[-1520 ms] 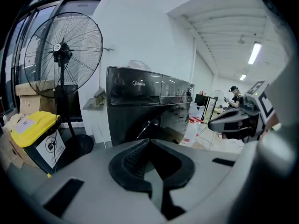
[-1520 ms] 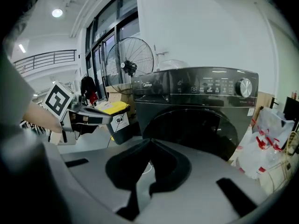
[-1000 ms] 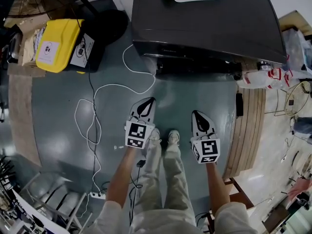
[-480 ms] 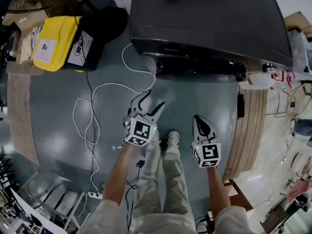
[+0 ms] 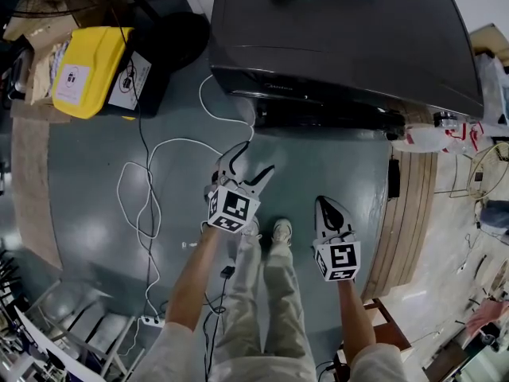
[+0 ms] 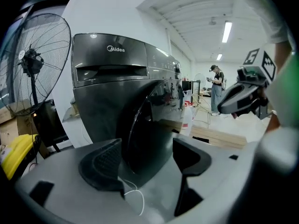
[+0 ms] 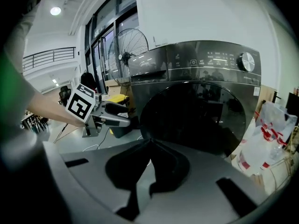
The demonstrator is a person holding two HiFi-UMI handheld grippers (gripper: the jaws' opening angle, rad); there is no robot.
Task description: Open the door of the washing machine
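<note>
Now left gripper (image 5: 250, 162) readied for grasp; round dark-glass door (image 7: 196, 118) shut.
Its jaws have just been opening wide, nothing between them; right gripper (image 5: 324, 205) closed, empty. Dark grey front-loading washing machine (image 5: 342, 46) stands far, ahead of both.

This is a large workshop or test hall, not a home. A washing machine (image 5: 342, 46) stands free at twelve o'clock on a grey painted floor (image 5: 87, 213). A loose white cable (image 5: 187, 140) runs across that floor, with a power strip (image 5: 151, 320) at seven o'clock. A yellow container (image 5: 83, 62) sits at ten o'clock and a low wooden platform (image 5: 409, 205) at three o'clock. The gripper views show a tall pedestal fan (image 6: 32, 64), a high white ceiling with strip lights (image 6: 227, 31), big windows (image 7: 100, 36), a balcony railing (image 7: 49, 55) and a person (image 6: 217, 85) standing far off.
</note>
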